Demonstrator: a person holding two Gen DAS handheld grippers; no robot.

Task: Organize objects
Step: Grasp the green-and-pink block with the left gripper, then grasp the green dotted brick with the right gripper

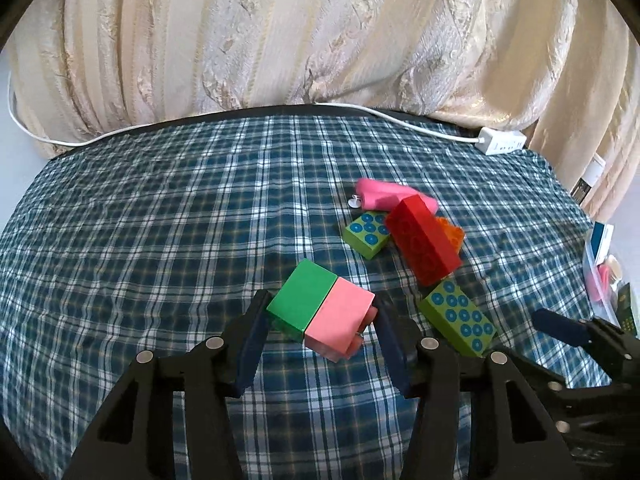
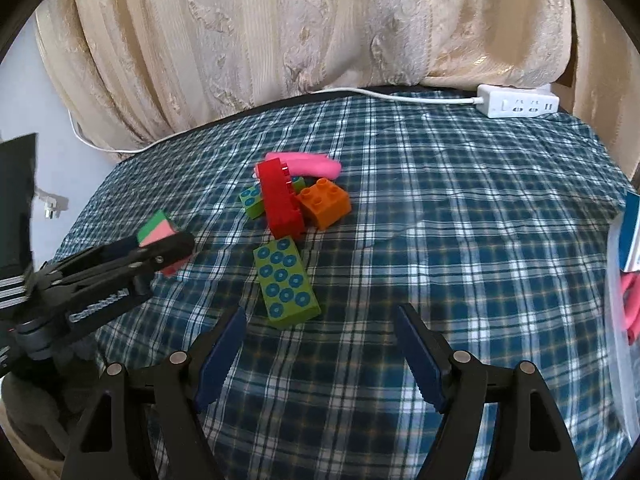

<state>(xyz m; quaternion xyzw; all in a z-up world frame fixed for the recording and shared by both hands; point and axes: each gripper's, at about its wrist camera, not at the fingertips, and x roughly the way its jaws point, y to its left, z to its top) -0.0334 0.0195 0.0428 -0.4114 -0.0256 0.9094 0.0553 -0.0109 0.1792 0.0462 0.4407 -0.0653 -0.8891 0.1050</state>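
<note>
My left gripper (image 1: 322,310) is shut on a joined green-and-pink block (image 1: 322,308), held just above the checked cloth; it also shows in the right wrist view (image 2: 158,232). My right gripper (image 2: 320,316) is open and empty, just behind a long green block with blue dots (image 2: 286,284). Beyond it lies a pile: a red block (image 2: 280,204), an orange block (image 2: 324,202), a small green dotted block (image 2: 252,200) and a pink soft object (image 2: 312,164). The pile also shows in the left wrist view, around the red block (image 1: 420,240).
The blue checked cloth (image 2: 460,220) covers the table. A white power strip (image 2: 518,106) and its cable lie along the far edge, below a cream curtain (image 2: 300,32). A clear container with pink items (image 2: 626,300) stands at the right edge.
</note>
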